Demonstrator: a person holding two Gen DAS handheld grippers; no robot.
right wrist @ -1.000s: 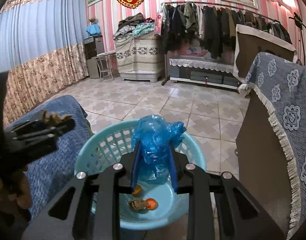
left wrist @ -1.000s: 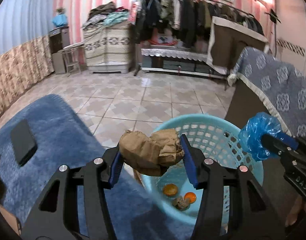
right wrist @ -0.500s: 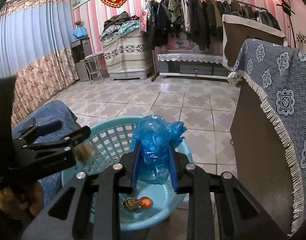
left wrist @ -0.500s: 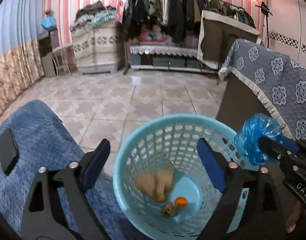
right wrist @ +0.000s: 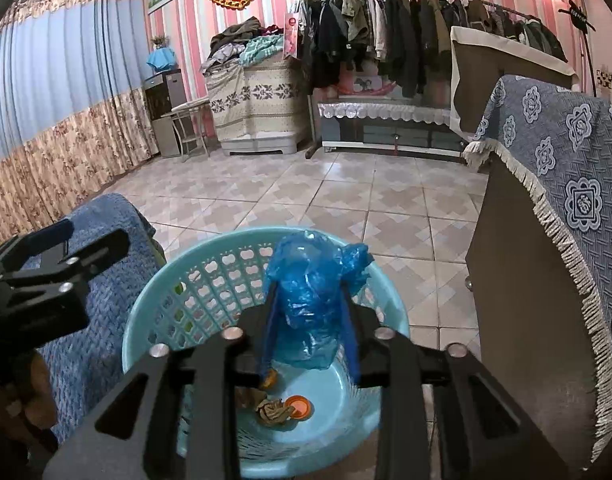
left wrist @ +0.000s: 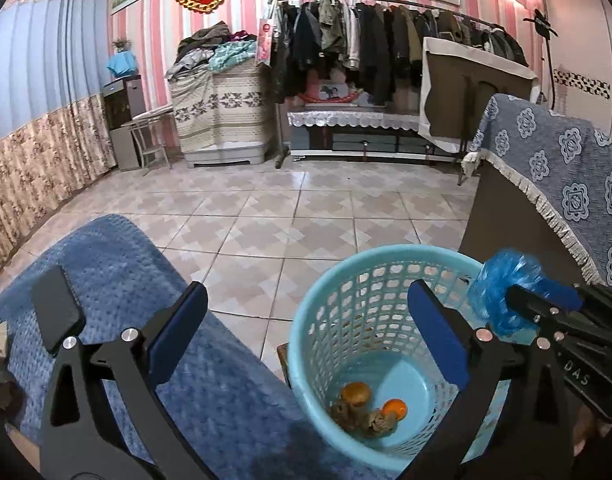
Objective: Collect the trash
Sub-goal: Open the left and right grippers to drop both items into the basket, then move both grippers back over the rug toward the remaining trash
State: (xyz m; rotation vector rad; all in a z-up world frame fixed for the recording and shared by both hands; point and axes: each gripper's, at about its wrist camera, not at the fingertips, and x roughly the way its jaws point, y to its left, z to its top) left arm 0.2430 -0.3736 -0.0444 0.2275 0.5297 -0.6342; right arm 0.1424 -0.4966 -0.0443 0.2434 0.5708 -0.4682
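A light blue plastic basket (left wrist: 326,308) stands on the tiled floor; it also shows in the right wrist view (right wrist: 178,292). Brown crumpled paper (left wrist: 352,414) and orange bits (left wrist: 395,408) lie on its bottom. My left gripper (left wrist: 302,332) is open and empty, above the basket's left rim. My right gripper (right wrist: 310,312) is shut on a crumpled blue plastic bag (right wrist: 310,292) and holds it above the basket's opening. The bag also shows in the left wrist view (left wrist: 502,288).
A blue textured cushion (left wrist: 118,280) with a black phone (left wrist: 56,314) on it lies left of the basket. A brown cabinet under a blue patterned cloth (right wrist: 554,184) stands close on the right. A clothes rack (left wrist: 386,44) lines the far wall.
My left gripper opened and let the brown paper wad fall into the basket, then shifted left. My right gripper keeps holding the blue bag over the basket.
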